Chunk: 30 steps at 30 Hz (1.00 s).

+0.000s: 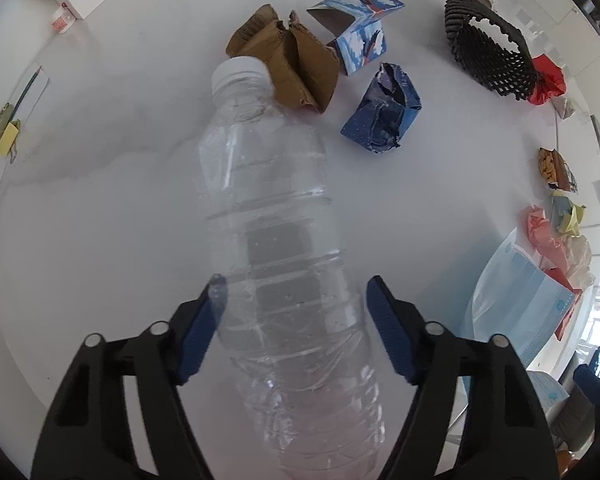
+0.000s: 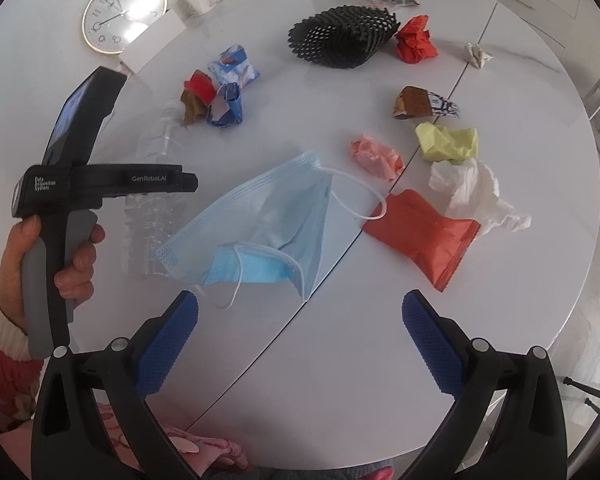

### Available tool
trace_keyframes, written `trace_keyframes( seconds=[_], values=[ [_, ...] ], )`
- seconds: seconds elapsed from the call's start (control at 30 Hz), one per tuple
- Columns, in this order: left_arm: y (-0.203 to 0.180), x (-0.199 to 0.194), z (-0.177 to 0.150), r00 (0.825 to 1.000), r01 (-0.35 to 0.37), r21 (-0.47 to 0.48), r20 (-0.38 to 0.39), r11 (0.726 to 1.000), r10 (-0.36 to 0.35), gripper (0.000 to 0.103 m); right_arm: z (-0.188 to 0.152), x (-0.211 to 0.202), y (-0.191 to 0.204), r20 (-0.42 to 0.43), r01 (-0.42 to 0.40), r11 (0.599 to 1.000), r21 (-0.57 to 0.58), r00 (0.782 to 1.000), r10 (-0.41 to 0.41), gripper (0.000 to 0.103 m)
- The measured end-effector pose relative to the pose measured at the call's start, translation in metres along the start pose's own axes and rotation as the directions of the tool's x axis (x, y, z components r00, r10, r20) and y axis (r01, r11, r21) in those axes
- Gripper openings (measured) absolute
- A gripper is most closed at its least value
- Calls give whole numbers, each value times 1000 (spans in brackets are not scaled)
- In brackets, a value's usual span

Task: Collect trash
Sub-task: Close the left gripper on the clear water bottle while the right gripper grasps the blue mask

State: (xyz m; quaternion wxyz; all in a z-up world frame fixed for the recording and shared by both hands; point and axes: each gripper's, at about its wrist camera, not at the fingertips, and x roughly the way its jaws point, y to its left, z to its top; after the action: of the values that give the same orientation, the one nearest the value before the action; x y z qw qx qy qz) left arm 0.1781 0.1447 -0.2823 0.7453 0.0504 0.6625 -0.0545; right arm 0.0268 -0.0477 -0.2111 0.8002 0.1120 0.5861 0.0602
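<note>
A clear plastic bottle with a white cap lies on the white table, between the two blue pads of my left gripper. The left pad touches the bottle; the right pad stands a little off it, so the jaws are open around it. The bottle also shows faintly in the right wrist view, under the left tool. My right gripper is open and empty, above the table just short of a blue face mask. Past the bottle's cap lie crumpled brown cardboard and two blue crushed cartons.
A black foam net, red paper ball, snack wrapper, pink and yellow paper, white tissue and an orange packet lie at the right. A clock lies at the back left. The table edge curves at the right.
</note>
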Motion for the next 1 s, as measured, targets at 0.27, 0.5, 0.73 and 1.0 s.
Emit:
trace_keyframes(
  seconds=[0.27,0.5,0.73,1.0],
  values=[
    [13,-5,-11,998,19,2,56,1000,-19,62,-2,35,7,-6,-36,989,-146,999,36,101],
    [23,-22,-14,995,41,-1,91,999,-41,61,14,50,5,-3,-122,974,-189,992,124,64],
    [29,-36,-20,990,43,0,138,999,-42,61,24,44,5,9,-191,970,-152,981,194,26],
    [14,-56,-38,978,22,58,208,998,-33,61,17,16,-6,55,-215,970,-110,973,222,18]
  ],
)
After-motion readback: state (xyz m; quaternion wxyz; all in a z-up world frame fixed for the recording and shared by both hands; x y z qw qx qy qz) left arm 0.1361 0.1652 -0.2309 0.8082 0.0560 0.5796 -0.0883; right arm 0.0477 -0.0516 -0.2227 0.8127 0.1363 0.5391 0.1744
